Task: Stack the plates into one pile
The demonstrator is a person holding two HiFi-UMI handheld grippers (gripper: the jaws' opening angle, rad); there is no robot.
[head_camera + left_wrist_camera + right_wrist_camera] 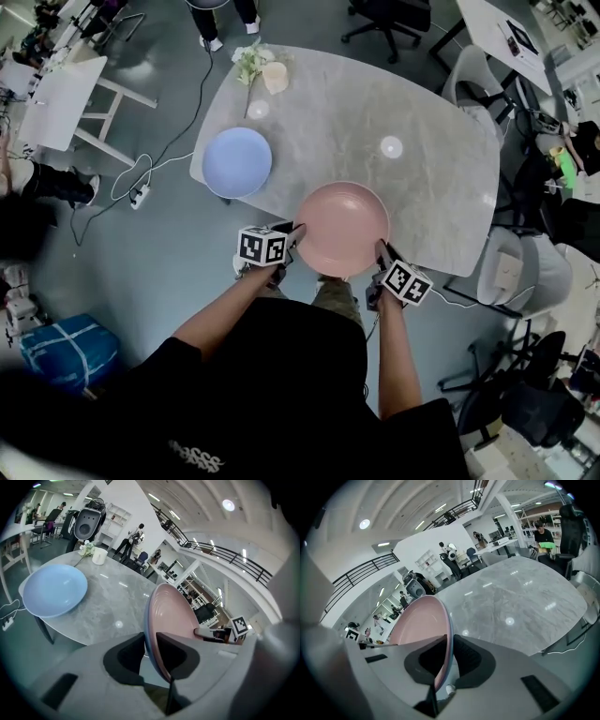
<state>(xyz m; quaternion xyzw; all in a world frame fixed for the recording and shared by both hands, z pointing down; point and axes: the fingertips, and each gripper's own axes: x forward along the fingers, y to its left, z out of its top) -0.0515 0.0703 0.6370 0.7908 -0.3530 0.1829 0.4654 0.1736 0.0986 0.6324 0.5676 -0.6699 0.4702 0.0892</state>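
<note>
A pink plate [342, 228] hangs over the near edge of the grey marble table [431, 187], held by its rim on both sides. My left gripper [292, 238] is shut on the plate's left rim. In the left gripper view the pink plate [176, 616] stands on edge between the jaws of the left gripper [149, 641]. My right gripper [382, 251] is shut on the right rim. The right gripper view shows the pink plate [417, 620] wedged in the right gripper [449, 646]. A blue plate [237, 161] lies flat at the table's left edge, also visible as the blue plate [55, 589].
A cream cup [275, 77] and a sprig of flowers [248, 64] sit at the table's far left end. White chairs [525, 272] stand to the right. On the floor lie a cable with a power strip [141, 195] and a blue bundle [70, 349].
</note>
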